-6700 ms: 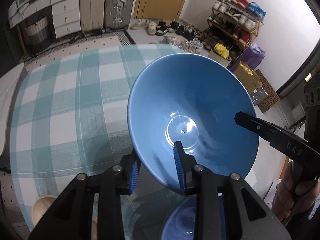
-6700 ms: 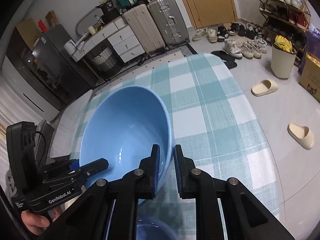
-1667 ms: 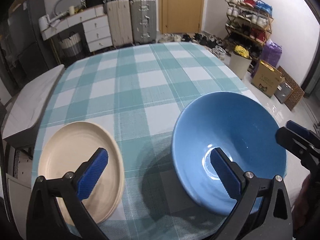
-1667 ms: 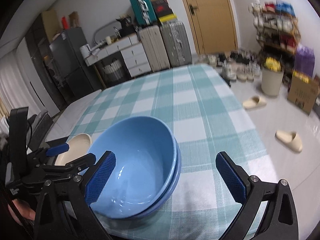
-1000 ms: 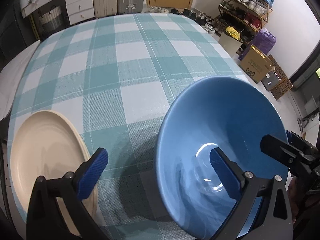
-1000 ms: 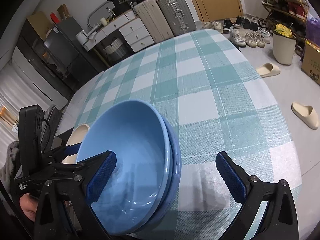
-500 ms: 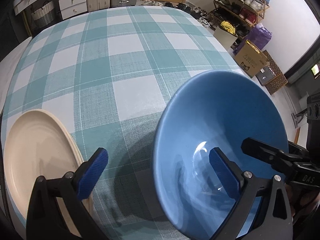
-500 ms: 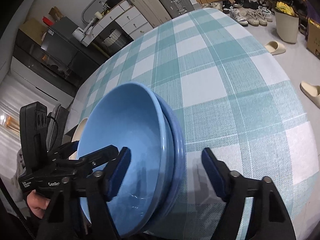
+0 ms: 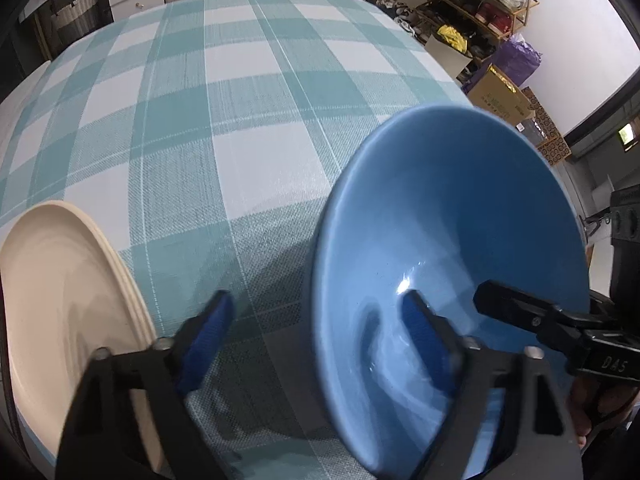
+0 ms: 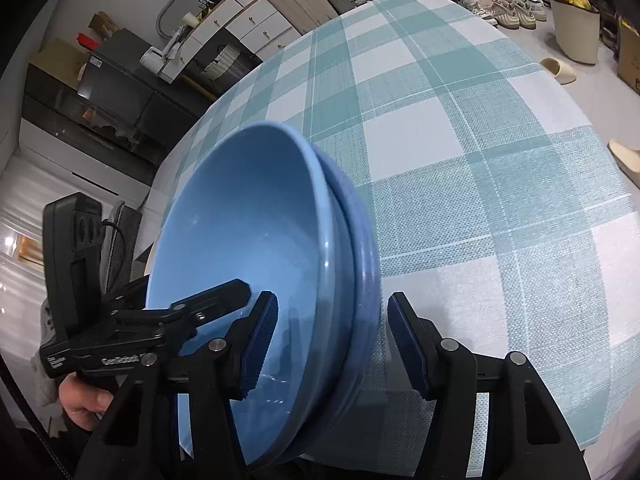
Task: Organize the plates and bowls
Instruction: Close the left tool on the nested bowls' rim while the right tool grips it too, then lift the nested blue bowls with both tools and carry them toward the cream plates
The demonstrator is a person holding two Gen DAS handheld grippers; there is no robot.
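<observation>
Two blue bowls sit nested near the front edge of the checked table (image 9: 260, 120), the upper bowl (image 10: 240, 240) inside the lower bowl (image 10: 366, 248). My left gripper (image 9: 316, 336) straddles the stack's left rim; its jaws are closing and the pads stand clear of the wall of the blue bowl (image 9: 460, 220). My right gripper (image 10: 332, 344) straddles the right rim, one pad inside, one outside, also closing without touching. A beige plate (image 9: 60, 300) lies left of the bowls. Each view shows the other gripper's finger (image 9: 504, 300) (image 10: 224, 296) reaching over the bowl.
The table's front edge is just below both grippers. Beyond the table's right side stand a shoe rack (image 9: 480, 0), a cardboard box (image 9: 500, 96), a bin (image 10: 576, 32) and slippers (image 10: 560, 72). Suitcases and drawers line the far wall.
Both bowls now rest nested on the table after the upper one was let go. Over the last second both grippers tilted down onto the rims and their jaws narrowed.
</observation>
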